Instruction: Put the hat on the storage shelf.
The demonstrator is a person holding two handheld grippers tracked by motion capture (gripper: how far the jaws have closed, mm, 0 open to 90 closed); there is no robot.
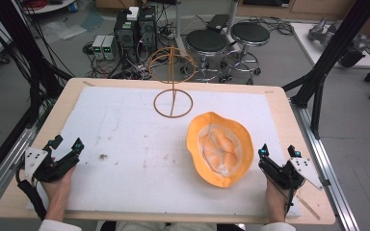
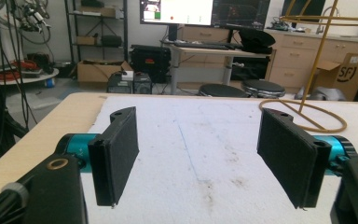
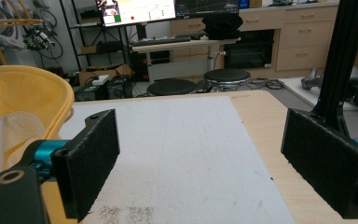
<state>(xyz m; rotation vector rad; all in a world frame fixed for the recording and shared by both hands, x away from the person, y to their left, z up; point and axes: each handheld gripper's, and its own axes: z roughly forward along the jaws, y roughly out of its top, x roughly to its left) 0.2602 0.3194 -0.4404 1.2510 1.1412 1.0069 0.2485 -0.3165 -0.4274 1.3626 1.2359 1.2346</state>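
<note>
An orange bucket hat (image 1: 219, 147) lies upside down on the white mat (image 1: 135, 144), right of centre, its pale lining facing up. A brown wire hat stand (image 1: 173, 82) rises at the mat's far middle, with a ring base and a wire dome on top. My left gripper (image 1: 66, 144) rests open at the mat's near left edge, nothing between its jaws. My right gripper (image 1: 278, 151) stands open just right of the hat's brim, apart from it. In the right gripper view the hat (image 3: 16, 102) shows at the left, beside the left pad (image 3: 91, 158). The stand's base (image 2: 307, 116) shows in the left gripper view.
The wooden table (image 1: 24, 178) reaches a little past the mat on all sides. Black frame posts (image 1: 332, 53) stand at the right and left. Two stools (image 1: 229, 38) and computer boxes (image 1: 135, 31) sit on the floor behind the table.
</note>
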